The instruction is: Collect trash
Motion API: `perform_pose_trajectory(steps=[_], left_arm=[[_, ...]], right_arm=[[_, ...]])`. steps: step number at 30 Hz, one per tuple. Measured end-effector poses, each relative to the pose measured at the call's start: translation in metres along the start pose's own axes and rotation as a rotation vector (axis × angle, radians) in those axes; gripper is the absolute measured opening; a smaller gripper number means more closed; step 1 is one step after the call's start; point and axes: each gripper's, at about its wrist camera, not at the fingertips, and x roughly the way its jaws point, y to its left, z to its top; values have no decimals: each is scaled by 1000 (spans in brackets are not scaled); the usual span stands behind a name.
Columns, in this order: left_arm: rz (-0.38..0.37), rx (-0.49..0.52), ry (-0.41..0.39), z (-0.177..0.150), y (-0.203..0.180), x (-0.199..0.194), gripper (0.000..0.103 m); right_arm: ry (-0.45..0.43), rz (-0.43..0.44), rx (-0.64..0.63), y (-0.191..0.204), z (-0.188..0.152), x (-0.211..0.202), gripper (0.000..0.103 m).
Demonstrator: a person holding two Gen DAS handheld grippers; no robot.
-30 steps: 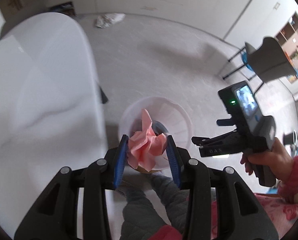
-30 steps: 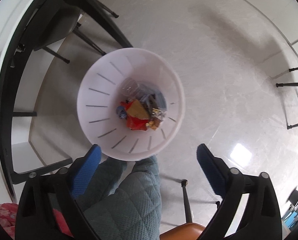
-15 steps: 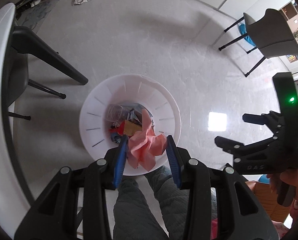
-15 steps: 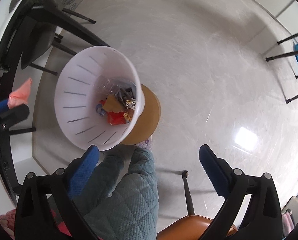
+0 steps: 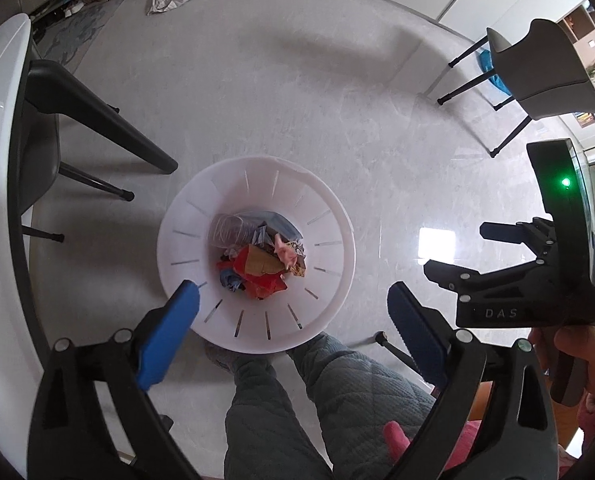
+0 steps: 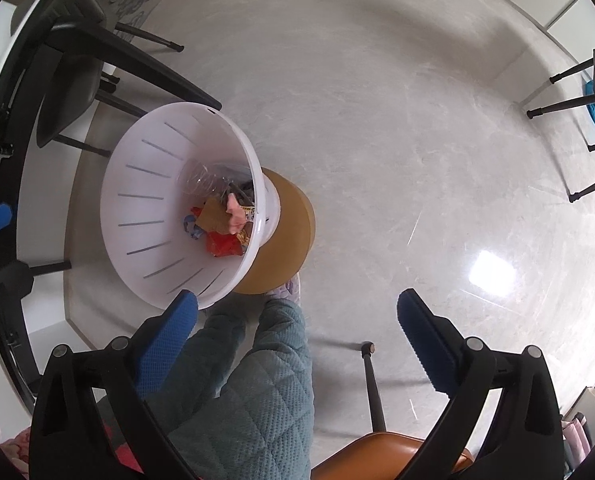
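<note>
Only one legible inscription is found across the two views. The letters "DAS" are seen in pale capitals on the black body of the right gripper (image 5: 509,280), as it appears at the right edge of the left wrist view (the lettering sits on the flat side face, below two small screws). No wording can be made out on the wrappers (image 5: 261,268) lying in the white bin (image 5: 337,240); their printing is too small and crumpled to be read. No text is legible in the right wrist view.
</note>
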Motion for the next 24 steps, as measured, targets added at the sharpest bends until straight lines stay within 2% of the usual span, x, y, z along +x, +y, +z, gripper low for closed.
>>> perform_pose_trajectory(steps=[5, 10, 14, 18, 24], left_arm=[[-5, -23, -16, -5, 6, -15, 91], [18, -46, -119, -18, 17, -66, 91], [84, -108, -214, -35, 40, -114, 91], [158, -257, -314, -66, 85, -164, 91], [355, -463, -440, -122, 143, -235, 91]], right_arm=[[-5, -11, -17, 6, 2, -1, 99], [-49, -65, -142, 42, 9, -14, 99], [-122, -51, -293, 99, 16, -43, 100], [-208, -16, -452, 165, 21, -78, 100], [-289, 86, -655, 273, 21, -128, 100]])
